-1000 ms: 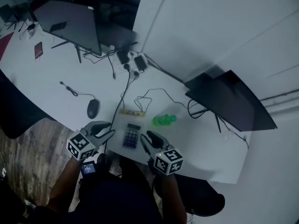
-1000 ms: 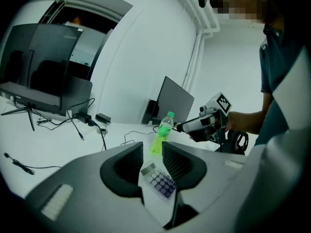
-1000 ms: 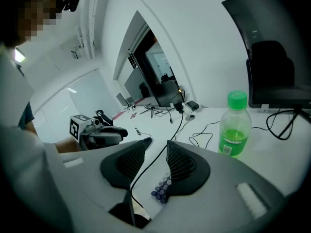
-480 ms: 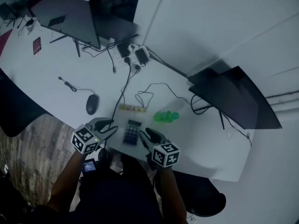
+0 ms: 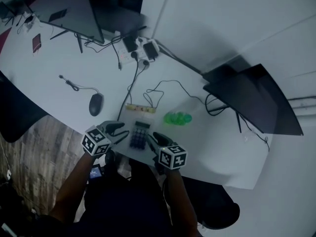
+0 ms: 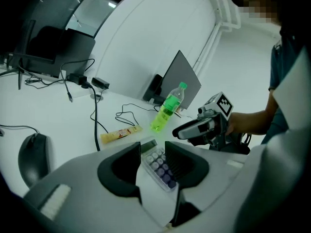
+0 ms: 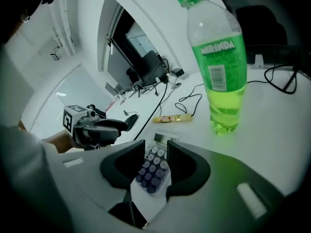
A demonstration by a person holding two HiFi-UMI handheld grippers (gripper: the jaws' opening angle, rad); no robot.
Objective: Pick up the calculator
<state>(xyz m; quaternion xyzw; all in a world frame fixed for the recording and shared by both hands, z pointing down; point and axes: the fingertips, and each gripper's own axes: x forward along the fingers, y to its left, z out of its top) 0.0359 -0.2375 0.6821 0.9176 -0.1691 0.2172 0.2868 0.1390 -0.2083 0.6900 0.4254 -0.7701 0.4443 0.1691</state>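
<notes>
— Starting from the far left?
— Dark monitor [image 5: 69, 11] at the back of the white table [image 5: 49, 78], then a black mouse [image 5: 96, 104] nearer the front, well apart from the rest.
— Next along?
— Left gripper [image 5: 120, 130], at the table's front edge, just left of the calculator [image 5: 139, 135]. Jaws a little apart, having just been opening, pressing on nothing. Through the gap, in the left gripper view, the calculator's keys lying just ahead.
— Tips touching it?
— Hard to say; too dim from above to tell tip from casing.
— And the calculator itself?
— Flat on the table near the front edge, display end away from the person, between the two grippers. Yellow snack bar [image 5: 139, 109] just beyond it, apart.
— Right of that?
— Right gripper [image 5: 152, 138], just right of the calculator and tilted down toward it. Jaws standing well apart, closed on nothing, keys showing in the gap there too. Farther on, a green Mirinda bottle [image 7: 217, 67], upright, cap on, near the calculator but clear of it. Last, a second dark monitor [image 5: 256, 100] at the far right.
</notes>
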